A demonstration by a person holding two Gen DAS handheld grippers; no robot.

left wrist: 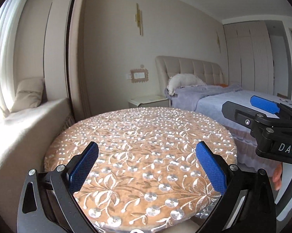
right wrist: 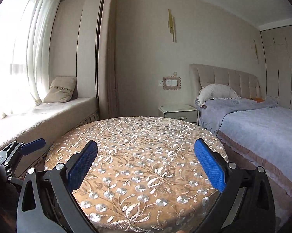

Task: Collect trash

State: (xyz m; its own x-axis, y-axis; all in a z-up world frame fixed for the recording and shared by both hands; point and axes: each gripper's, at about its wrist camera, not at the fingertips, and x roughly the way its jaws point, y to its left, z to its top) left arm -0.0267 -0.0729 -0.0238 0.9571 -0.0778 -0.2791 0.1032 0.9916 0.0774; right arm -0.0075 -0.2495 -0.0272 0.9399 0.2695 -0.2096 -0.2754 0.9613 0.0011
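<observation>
A round table with a tan, flower-embroidered cloth (left wrist: 138, 136) fills the lower middle of both wrist views (right wrist: 138, 136). No trash shows on it in either view. My left gripper (left wrist: 147, 149) is open and empty, held over the table's near edge. My right gripper (right wrist: 146, 146) is open and empty, held over the near edge too. The right gripper also shows at the right edge of the left wrist view (left wrist: 262, 106). The left gripper shows at the lower left of the right wrist view (right wrist: 29, 145).
A bed with a blue-grey blanket (right wrist: 262, 128) stands to the right of the table. A white nightstand (right wrist: 178, 112) sits behind the table by the headboard. A cushioned window seat (right wrist: 39, 116) with a pillow (right wrist: 60, 90) runs along the left.
</observation>
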